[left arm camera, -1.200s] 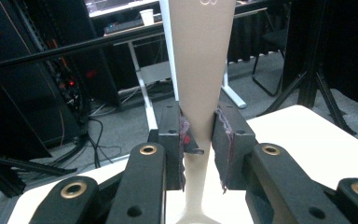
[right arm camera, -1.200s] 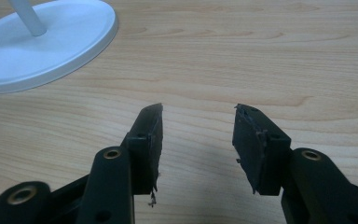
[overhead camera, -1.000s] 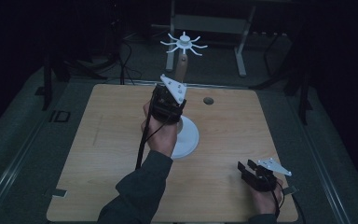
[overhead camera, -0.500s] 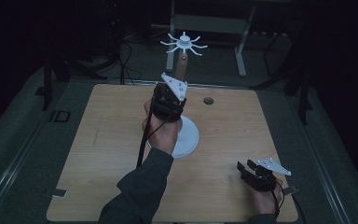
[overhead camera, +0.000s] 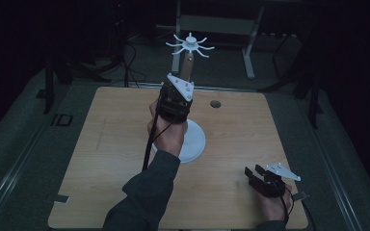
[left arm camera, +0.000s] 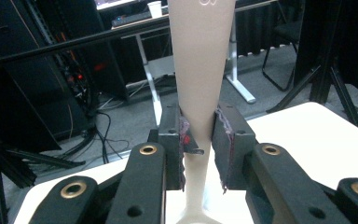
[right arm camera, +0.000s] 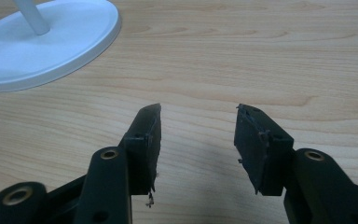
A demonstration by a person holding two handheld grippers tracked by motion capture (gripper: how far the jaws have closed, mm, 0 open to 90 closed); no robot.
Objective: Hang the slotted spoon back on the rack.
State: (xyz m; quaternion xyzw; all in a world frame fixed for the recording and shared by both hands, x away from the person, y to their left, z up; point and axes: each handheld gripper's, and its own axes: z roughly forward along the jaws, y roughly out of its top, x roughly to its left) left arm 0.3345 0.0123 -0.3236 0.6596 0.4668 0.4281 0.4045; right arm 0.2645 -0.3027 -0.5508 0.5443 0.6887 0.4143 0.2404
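At the middle of the tabletop (overhead camera: 101, 144), the tall white stand (left arm camera: 200, 70), judged light, stiff, smooth and top-heavy over its round base (overhead camera: 195, 142), is pinched at its narrow lower stem by the left gripper (left arm camera: 200, 140), while the right gripper (right arm camera: 198, 140) is held spread near the right edge.

stand (overhead camera: 189, 86) upright mid-table, bare wood (overhead camera: 115, 159) on either side, small dark knob (overhead camera: 215, 103) behind

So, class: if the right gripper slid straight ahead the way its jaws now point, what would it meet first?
Probably nothing soon: ahead of the right gripper lies bare table. The stand's white base sits off to its left, though depth is uncertain.
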